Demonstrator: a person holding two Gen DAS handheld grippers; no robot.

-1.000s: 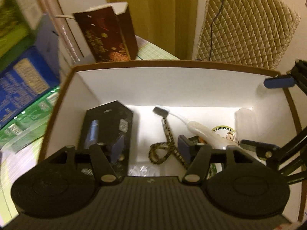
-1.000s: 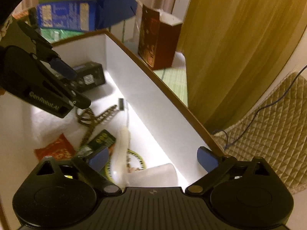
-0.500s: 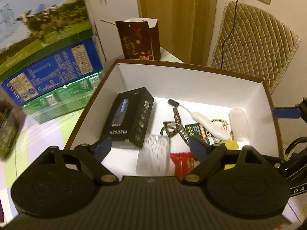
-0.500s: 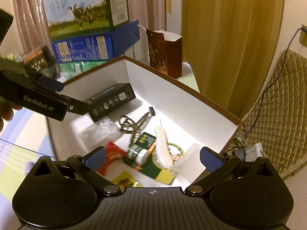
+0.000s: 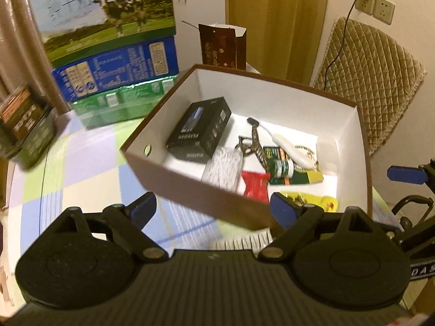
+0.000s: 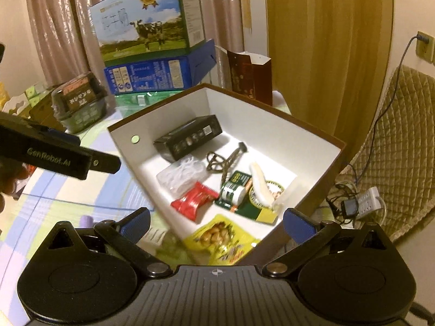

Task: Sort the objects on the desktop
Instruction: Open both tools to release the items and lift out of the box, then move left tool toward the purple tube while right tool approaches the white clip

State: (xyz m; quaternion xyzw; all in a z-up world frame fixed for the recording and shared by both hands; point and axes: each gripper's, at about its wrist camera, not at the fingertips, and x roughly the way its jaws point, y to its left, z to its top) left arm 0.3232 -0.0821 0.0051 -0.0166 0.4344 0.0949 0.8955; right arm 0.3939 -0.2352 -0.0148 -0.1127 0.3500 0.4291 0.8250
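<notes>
3 stacked cartons (image 6: 152, 51) stand behind the filled box (image 6: 274, 116).

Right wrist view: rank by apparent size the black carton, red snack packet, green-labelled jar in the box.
1. black carton, clearly largest even lying farthest back.
2. red snack packet.
3. green-labelled jar.
The packet and jar are close in size; the packet lies slightly nearer the camera, so that order is unsure.

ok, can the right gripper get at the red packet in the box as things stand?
Probably yes: the right gripper is open and empty, the box has no lid, and the red packet lies uncovered just beyond its fingers.
</notes>
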